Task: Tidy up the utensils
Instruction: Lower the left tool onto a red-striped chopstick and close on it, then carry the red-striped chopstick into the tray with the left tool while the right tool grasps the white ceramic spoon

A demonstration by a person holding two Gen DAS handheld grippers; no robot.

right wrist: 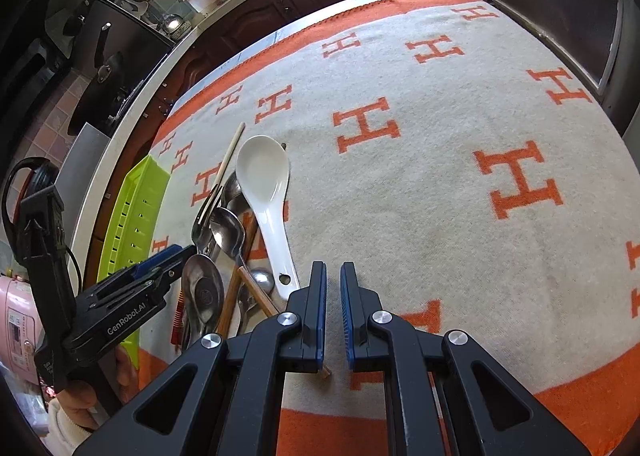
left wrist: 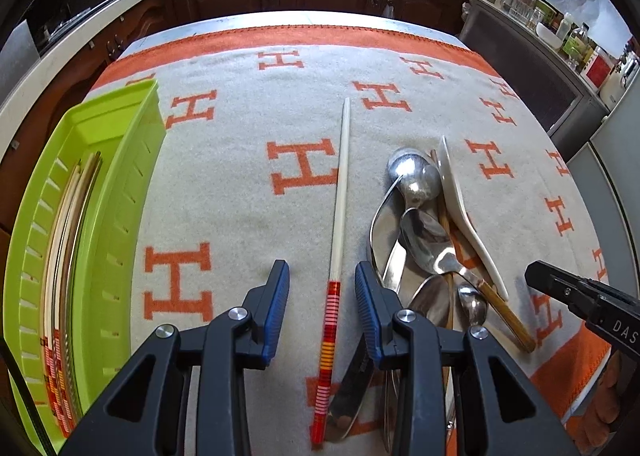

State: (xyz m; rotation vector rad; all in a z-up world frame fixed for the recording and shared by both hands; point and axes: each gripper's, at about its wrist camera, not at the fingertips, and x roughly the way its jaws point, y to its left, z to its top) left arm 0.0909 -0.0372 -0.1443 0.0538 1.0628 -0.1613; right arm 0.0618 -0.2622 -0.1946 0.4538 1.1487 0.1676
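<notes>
Chopstick: your target, the lone chopstick, lies flat on the blanket, apart from the pile; its pale shaft points away from you, its red-and-orange banded end runs back under your left gripper.
Left claw: partly open; the pads stand either side of the chopstick just above the banded part; they hold nothing and are not yet pressing on it.
Right claw: your right gripper is nearly closed and empty; it hovers beside the handle of the white ceramic spoon.
Handling: I judge the chopstick light, stiff and smooth; it may roll or swivel in the pads; take it across the shaft near where the bands begin, square to its length.
Pile: metal spoons and a wooden-handled piece lie tangled close by on the right; keep your right pad off them.
Tray: the green tray sits at the left; other chopsticks already lie in it lengthwise; lay this one alongside.
</notes>
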